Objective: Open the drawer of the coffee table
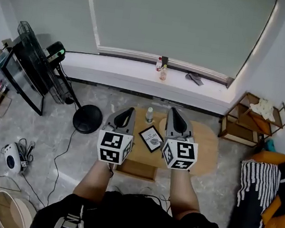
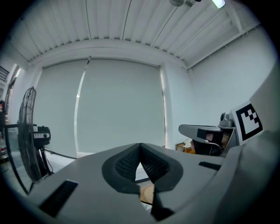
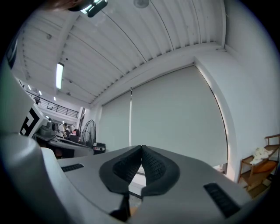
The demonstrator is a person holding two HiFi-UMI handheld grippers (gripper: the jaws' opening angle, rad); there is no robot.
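1. Left gripper (image 1: 130, 110): jaws pressed together, nothing between the pads. Right gripper (image 1: 174, 111): the same, shut tight and empty.
2. Both held side by side, pointing roughly level toward the window blind (image 1: 176, 21), well above the coffee table (image 1: 206, 146), touching nothing.
3. Coffee table: oval wooden top, directly below the grippers. Small bottle (image 1: 149, 116) near its far edge; a framed card (image 1: 151, 138) at the middle of the top.
4. Drawer (image 1: 136, 169): a wooden box jutting from the table's near edge, toward the person's legs. Appears already pulled out; how far cannot be judged from above.
5. Handling, by judgement: stiff wooden box, fairly light, probably sliding straight in its slot; liable to bind if drawn askew. Best taken at the middle of its front, by the lip or a knob; none visible from here. Steady straight pull advised, so the bottle and card stay upright.
6. Further out: standing fan (image 1: 34, 61) on the floor at left, low shelf (image 1: 249, 120) at right.
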